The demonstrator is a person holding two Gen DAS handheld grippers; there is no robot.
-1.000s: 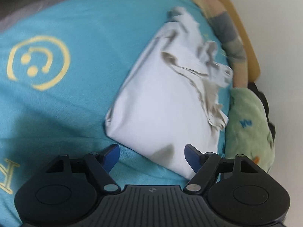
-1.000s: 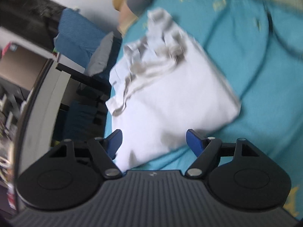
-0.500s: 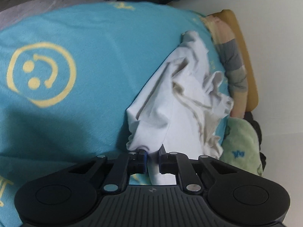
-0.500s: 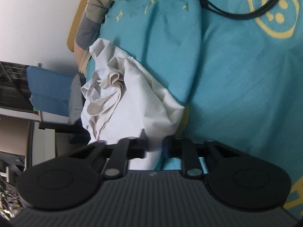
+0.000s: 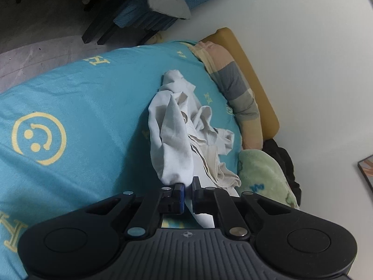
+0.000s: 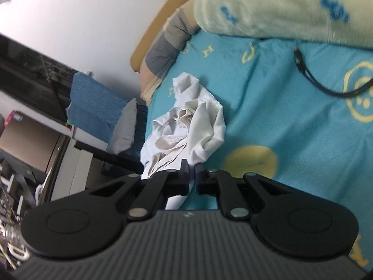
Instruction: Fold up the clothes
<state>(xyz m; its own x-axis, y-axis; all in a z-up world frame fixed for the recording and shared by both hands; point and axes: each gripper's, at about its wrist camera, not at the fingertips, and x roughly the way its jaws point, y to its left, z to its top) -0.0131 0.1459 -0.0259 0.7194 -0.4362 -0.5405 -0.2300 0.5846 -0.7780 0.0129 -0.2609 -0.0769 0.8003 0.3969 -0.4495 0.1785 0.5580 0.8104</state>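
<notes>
A white garment (image 5: 177, 140) hangs bunched and crumpled over the blue bed sheet (image 5: 81, 107). My left gripper (image 5: 188, 186) is shut on one corner of the garment and holds it lifted. My right gripper (image 6: 190, 170) is shut on another corner of the same garment (image 6: 200, 128). The far end of the cloth still rests on the sheet near the pillow. Beige trim folds show in the middle of the bunch.
A striped pillow (image 5: 235, 86) and a yellow headboard (image 5: 258, 81) lie at the bed's far edge by the white wall. A green blanket (image 5: 263, 175) lies beside the garment. A black cable (image 6: 326, 86) lies on the sheet. A blue chair (image 6: 98, 109) stands off the bed.
Both grippers closed on the garment's near corners and lifted them. The flat cloth has gathered into a hanging, bunched shape, pulled up and away from the sheet.
</notes>
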